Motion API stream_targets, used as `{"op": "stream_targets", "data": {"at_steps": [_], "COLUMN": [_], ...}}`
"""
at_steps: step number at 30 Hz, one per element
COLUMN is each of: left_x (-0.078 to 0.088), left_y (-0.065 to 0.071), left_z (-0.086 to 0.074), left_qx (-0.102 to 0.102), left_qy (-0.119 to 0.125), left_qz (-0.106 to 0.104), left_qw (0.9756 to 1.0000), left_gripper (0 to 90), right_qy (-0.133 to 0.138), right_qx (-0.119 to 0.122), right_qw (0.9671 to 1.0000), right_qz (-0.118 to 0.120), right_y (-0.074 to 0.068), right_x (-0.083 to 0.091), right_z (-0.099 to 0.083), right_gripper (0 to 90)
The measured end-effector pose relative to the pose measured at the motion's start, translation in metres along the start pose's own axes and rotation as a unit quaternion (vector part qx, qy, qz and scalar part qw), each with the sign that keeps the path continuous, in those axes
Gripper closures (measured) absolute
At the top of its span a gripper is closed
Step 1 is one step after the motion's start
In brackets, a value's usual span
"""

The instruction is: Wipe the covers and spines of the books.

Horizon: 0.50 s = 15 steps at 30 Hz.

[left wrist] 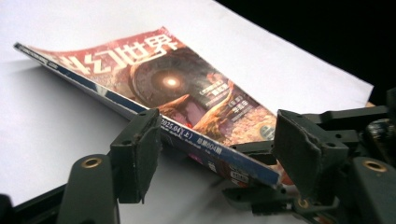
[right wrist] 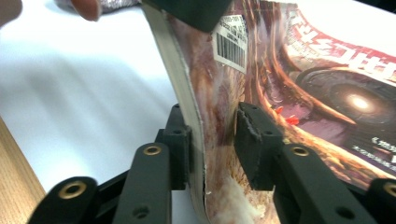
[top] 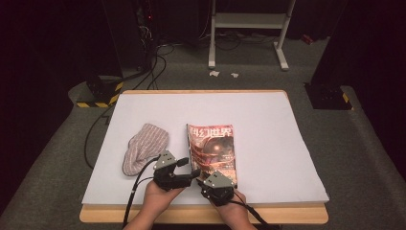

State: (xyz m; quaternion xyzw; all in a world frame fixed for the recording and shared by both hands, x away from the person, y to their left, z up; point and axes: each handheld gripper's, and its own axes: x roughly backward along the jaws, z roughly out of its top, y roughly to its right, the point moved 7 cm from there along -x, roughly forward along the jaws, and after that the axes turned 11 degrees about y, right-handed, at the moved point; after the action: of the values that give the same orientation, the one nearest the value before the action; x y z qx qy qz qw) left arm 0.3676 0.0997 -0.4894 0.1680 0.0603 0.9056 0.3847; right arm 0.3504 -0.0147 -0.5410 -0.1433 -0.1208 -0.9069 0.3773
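A magazine (top: 213,148) with a reddish cover lies on the white sheet (top: 277,143), its near left corner raised. My left gripper (top: 190,168) comes at its spine from the left. In the left gripper view its jaws (left wrist: 219,149) stand wide apart with the spine (left wrist: 187,140) passing between them, unpressed. My right gripper (top: 210,178) is at the near edge. In the right gripper view its jaws (right wrist: 212,144) straddle that edge of the magazine (right wrist: 327,93): one pad (right wrist: 180,149) lies against the underside, while the other pad (right wrist: 247,144) stands just off the cover.
A striped knitted cloth (top: 143,146) lies left of the magazine on the sheet. The table's wooden front edge (top: 287,214) runs along the bottom. Beyond the table are cables (top: 148,62), a white frame (top: 249,21) and dark stands with hazard tape (top: 98,93).
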Motion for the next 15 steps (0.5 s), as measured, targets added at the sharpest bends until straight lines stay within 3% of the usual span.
{"op": "stream_targets", "data": {"at_steps": [3,8,15], "left_x": [0.005,0.009,0.020], "left_y": [-0.002,-0.004,-0.022], "left_z": [0.003,0.007,0.011], "left_qx": [0.003,0.003,-0.004], "left_qy": [0.001,0.004,0.008], "left_qz": [-0.010,-0.021,0.009], "left_qw": [0.9999,0.9998,0.9999], "left_gripper": [29.4,28.4,30.3], "right_qy": [0.008,0.008,0.024], "right_qx": [-0.011,-0.006,-0.026], "right_qw": [0.9999,0.9999,0.9992], "right_qz": [-0.002,-0.007,-0.018], "right_y": [0.004,0.007,0.019], "right_x": [0.004,0.008,0.018], "right_z": [0.003,0.004,0.008], "right_gripper": [69.9,71.8,77.5]}}
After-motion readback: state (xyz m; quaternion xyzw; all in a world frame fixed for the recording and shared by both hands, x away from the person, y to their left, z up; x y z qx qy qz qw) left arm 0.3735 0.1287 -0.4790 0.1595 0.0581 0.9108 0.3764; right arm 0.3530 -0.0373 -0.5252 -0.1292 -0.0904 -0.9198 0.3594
